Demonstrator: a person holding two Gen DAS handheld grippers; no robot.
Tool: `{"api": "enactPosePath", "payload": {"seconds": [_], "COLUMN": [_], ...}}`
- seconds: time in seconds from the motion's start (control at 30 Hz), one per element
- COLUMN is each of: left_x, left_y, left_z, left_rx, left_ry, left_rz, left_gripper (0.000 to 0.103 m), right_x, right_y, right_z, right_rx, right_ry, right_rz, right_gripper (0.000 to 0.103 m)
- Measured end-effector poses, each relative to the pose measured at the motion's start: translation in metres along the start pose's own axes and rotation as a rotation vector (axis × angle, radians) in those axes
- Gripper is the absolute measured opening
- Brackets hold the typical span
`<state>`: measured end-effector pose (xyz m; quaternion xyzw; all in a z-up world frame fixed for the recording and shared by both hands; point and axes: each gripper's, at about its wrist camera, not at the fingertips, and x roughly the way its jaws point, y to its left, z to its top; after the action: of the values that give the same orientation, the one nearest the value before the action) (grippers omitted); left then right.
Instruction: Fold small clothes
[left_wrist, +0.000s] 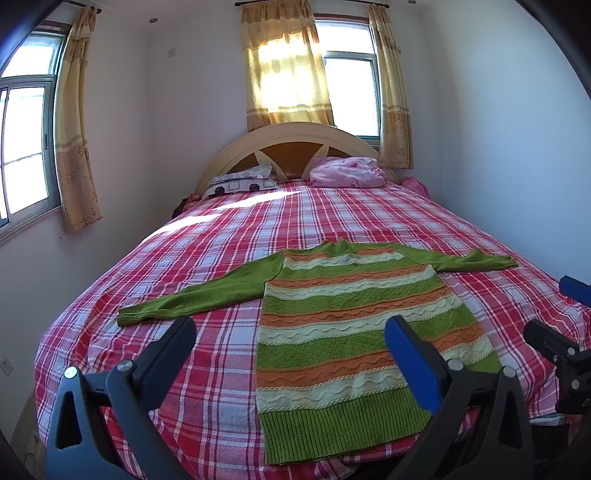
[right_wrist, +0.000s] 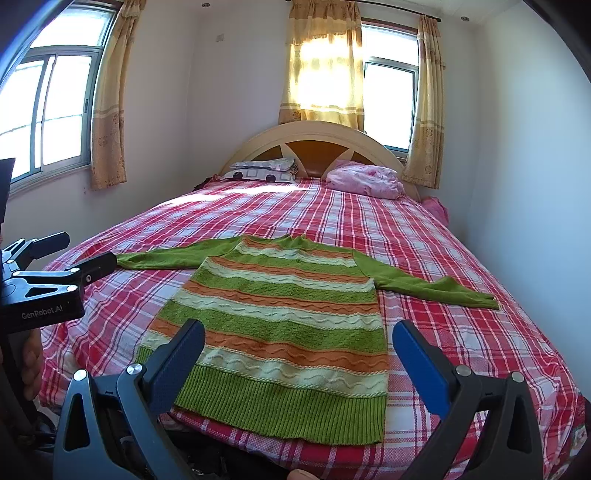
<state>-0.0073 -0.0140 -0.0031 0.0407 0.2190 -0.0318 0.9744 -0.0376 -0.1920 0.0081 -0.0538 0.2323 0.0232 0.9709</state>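
left claw (left_wrist: 290, 334) is seen spread wide and empty in its own view, above the striped sweater (left_wrist: 351, 332) laid flat on the bed (left_wrist: 221, 240). right claw (right_wrist: 299, 336) is likewise spread and empty; sleeves are outstretched, so no fold is judged made yet.

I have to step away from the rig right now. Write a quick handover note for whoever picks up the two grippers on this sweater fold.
Left gripper: open, holding nothing, hovering above the near end of the bed.
Right gripper: open, holding nothing, hovering over the hem.
Sweater: the striped green, orange and cream knit lies flat on the plaid bed, hem toward you, collar toward the headboard, both green sleeves spread out sideways.
Done: garment laid out flat; no fold made yet.
Left: fold both sleeves in across the body, then fold the body, probably hem toward collar.
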Motion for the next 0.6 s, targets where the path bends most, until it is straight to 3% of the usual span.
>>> {"api": "enactPosePath", "payload": {"seconds": [0.6], "left_x": [0.0043], "left_y": [0.0025], "left_z": [-0.0002], "left_rx": [0.006], "left_ry": [0.017], "left_rz": [0.008], "left_gripper": [0.103], "right_x": [0.0054], "right_y": [0.0002], "right_z": [-0.0047], "right_rx": [0.000], "right_ry": [0.033], "right_rz": [-0.010], "right_gripper": [0.102]}}
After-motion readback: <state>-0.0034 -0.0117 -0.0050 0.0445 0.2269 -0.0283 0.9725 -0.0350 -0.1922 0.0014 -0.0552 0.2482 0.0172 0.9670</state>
